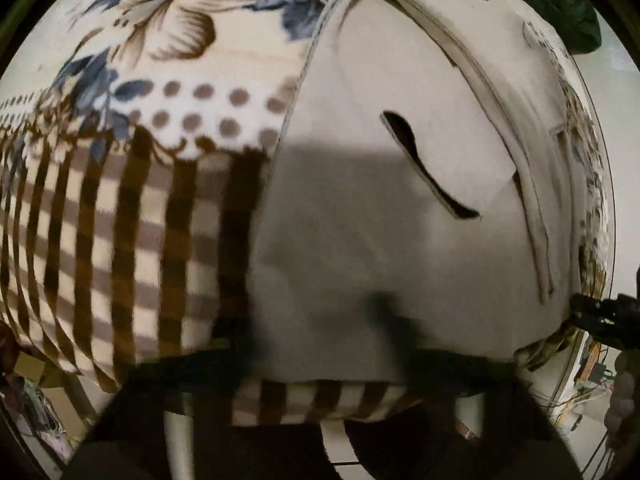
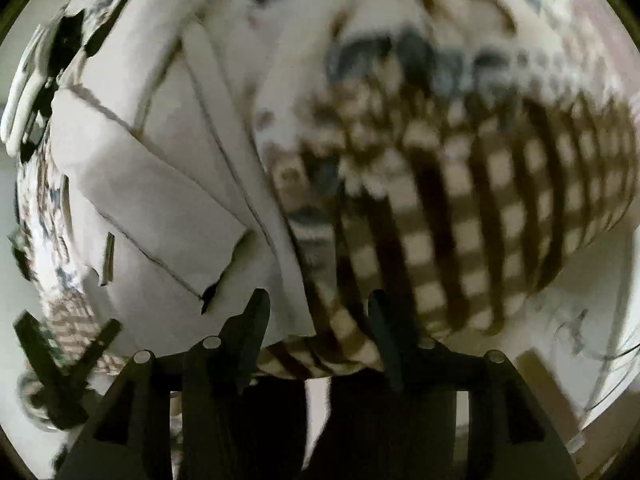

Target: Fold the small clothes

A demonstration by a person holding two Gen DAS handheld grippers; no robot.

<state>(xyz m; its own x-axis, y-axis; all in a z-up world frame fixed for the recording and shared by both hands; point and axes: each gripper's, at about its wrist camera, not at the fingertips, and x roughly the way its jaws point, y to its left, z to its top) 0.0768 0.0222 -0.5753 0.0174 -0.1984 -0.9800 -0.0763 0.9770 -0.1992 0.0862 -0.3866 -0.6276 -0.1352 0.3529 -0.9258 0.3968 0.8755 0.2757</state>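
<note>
A light beige pair of shorts lies spread flat on a patterned blanket, with a pocket slit facing up. My left gripper hangs just above the garment's near edge; its fingers are dark and blurred, spread apart and empty. In the right wrist view the same shorts lie left of centre, with folded layers overlapping. My right gripper is open and empty over the garment's near right edge, where cloth meets blanket. The left gripper also shows at the lower left there.
The blanket has brown checks, dots and blue flowers and covers a table with pale legs. A dark green cloth lies at the far right corner. Floor and clutter lie beyond the table's edge.
</note>
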